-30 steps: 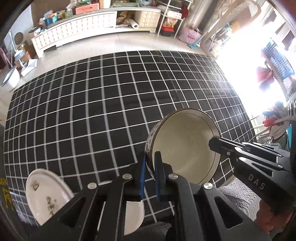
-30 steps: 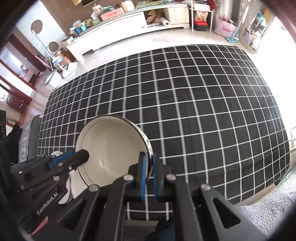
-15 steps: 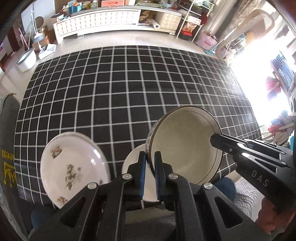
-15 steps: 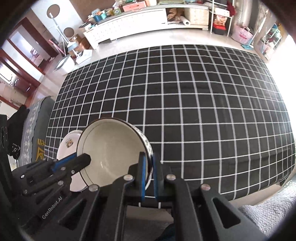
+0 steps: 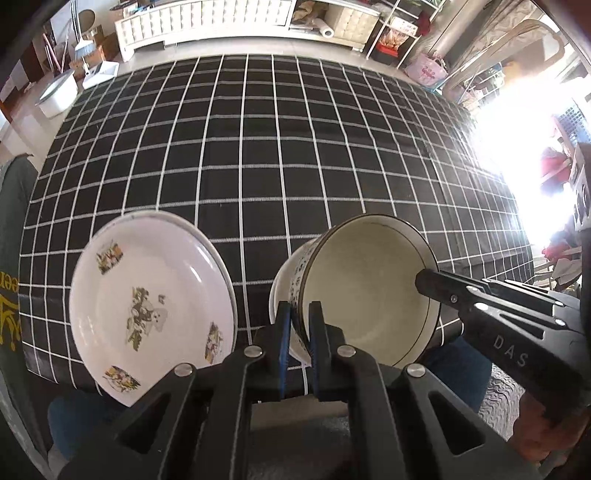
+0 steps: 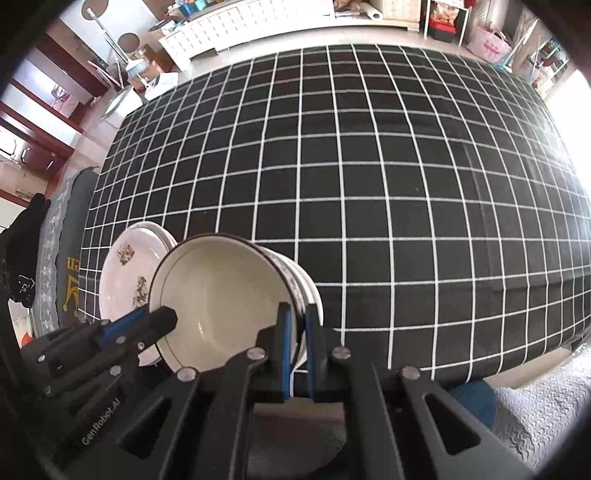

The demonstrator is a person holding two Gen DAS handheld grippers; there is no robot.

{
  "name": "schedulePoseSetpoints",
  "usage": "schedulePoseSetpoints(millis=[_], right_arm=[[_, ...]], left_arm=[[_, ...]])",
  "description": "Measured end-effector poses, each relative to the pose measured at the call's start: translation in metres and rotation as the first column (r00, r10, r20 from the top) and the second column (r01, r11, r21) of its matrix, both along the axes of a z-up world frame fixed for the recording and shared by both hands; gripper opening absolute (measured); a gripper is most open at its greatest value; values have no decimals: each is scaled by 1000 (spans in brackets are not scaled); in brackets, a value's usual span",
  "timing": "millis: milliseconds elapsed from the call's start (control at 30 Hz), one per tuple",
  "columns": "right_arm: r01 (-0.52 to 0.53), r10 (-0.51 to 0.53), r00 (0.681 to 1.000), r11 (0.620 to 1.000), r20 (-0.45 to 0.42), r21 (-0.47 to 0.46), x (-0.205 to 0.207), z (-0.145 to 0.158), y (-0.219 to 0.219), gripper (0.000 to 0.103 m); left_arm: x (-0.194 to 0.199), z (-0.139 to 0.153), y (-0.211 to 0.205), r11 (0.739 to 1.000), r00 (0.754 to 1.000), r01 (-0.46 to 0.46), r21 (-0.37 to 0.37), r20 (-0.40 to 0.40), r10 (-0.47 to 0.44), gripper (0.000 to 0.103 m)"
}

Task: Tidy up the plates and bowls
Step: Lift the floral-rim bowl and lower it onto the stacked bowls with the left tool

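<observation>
The left gripper (image 5: 298, 314) has its jaws clenched on the near-left part of the rim of a cream bowl (image 5: 365, 291), one blue pad inside the wall and the other outside against the patterned side. The right gripper (image 6: 298, 317) grips the opposite side of the same rim the same way, its jaws clamped with the bowl's wall pinched between the pads. In the left wrist view the right gripper reaches in from the right edge, its tip on the rim; in the right wrist view the left gripper comes in from the lower left, its tip on the rim there. Both grippers point steeply downward. Part of a hand (image 5: 543, 424) shows at the lower right of the left wrist view, wrapped around the right gripper's body.

The bowl sits tilted between the two grippers, its opening turned toward the cameras, over the near edge of the table (image 5: 258, 147), which is covered by a black cloth with a white grid. A white rim shows just under the bowl; whether they touch cannot be told. Just left of the bowl lies a white plate (image 5: 147, 306) with flower prints, seemingly atop another plate. Beyond the table a long white cabinet (image 5: 207, 18) stands along the far wall.
</observation>
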State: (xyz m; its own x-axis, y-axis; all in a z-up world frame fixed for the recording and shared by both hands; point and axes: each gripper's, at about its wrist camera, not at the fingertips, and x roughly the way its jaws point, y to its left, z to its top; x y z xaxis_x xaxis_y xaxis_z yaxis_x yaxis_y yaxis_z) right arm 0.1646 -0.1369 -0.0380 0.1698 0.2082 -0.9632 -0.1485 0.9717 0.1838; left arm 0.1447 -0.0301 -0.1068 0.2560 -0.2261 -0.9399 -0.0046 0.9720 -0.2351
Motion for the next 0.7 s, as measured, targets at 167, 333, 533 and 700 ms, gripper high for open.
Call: schedulePoseSetpoints(millis=[167,333,533,700], right_arm=[[-2,2,1000,1000,-11,-11,0,-6,2,10],[-6,5,1000,1000,-21,-17,3,-10,5,10],[-11,11,999,1000,-41,-19,7,-17,6,10],[-15,12,998,999,-60,-36,11,-22,8,10]], left_arm=[[-3,-10,-1,1000,1000,5,-5,-18,-5,8],[-3,-20,3,1000,1000,3,-14,-30,-3,8],[-2,-24,3,1000,999,3,-17,-39,-4,8],[1,-25,2,1000,999,4,-17,-40,-4,8]])
